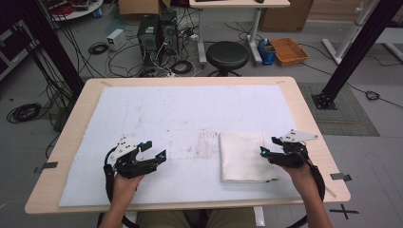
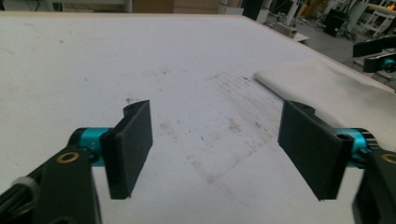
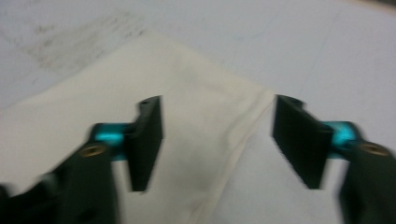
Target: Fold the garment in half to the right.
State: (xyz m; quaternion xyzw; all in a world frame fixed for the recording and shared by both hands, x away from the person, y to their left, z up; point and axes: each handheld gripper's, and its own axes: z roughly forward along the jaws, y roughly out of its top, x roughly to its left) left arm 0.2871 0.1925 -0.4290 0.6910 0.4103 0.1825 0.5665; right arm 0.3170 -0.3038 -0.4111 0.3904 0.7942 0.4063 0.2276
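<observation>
My right tongs (image 1: pixel 268 146) stand with jaws spread wide and nothing pinched between them, poised at the right edge of the folded white cloth (image 1: pixel 243 156). In the right gripper view the cloth's corner (image 3: pixel 196 140) lies beneath the gap, apart from both pads; that view is blurred. My left tongs (image 1: pixel 154 149) likewise stand wide apart and empty, over the bare white mat (image 1: pixel 180 114), well apart from the cloth. In the left gripper view the mat's grey smudges (image 2: pixel 233 126) run between the jaws, and the cloth (image 2: pixel 322 86) lies farther off to the right. The cloth is folded into a rectangle and rests flat on the mat's near right part. The mat covers most of the wooden tabletop (image 1: pixel 71 137). Beyond its far edge stands a black stool (image 1: pixel 227 55).
</observation>
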